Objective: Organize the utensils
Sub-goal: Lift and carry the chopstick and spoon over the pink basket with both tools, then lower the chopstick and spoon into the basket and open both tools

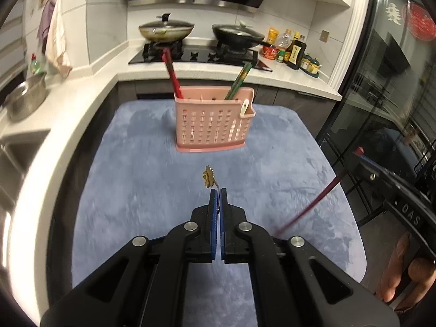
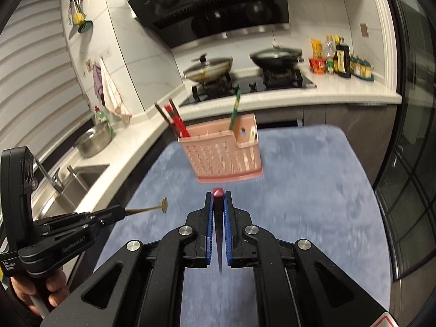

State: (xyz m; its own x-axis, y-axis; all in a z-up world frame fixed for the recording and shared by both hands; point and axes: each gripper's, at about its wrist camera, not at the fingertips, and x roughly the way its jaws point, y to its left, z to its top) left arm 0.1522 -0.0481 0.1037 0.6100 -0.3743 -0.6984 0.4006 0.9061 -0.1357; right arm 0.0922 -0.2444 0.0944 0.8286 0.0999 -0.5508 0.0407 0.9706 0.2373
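A pink slotted utensil basket (image 1: pixel 214 120) (image 2: pixel 223 152) stands on the blue mat (image 1: pixel 136 190), holding red chopsticks (image 1: pixel 171 73) at its left and green ones (image 1: pixel 239 79) at its right. My left gripper (image 1: pixel 218 190) (image 2: pixel 122 212) is shut on a thin gold utensil with a flower-shaped end (image 1: pixel 208 177) (image 2: pixel 163 205), held above the mat in front of the basket. My right gripper (image 2: pixel 218 197) (image 1: pixel 363 158) is shut on a dark red chopstick (image 2: pixel 218 192) (image 1: pixel 313 207). Its blunt end pokes past the fingertips and its shaft slants back below.
Behind the mat runs a white counter with a gas hob (image 1: pixel 196 54), two lidded pans and a row of bottles (image 1: pixel 294 49). A steel bowl (image 1: pixel 24 98) and a sink (image 2: pixel 79 179) sit on the left. A dark glass door (image 1: pixel 395 95) closes the right side.
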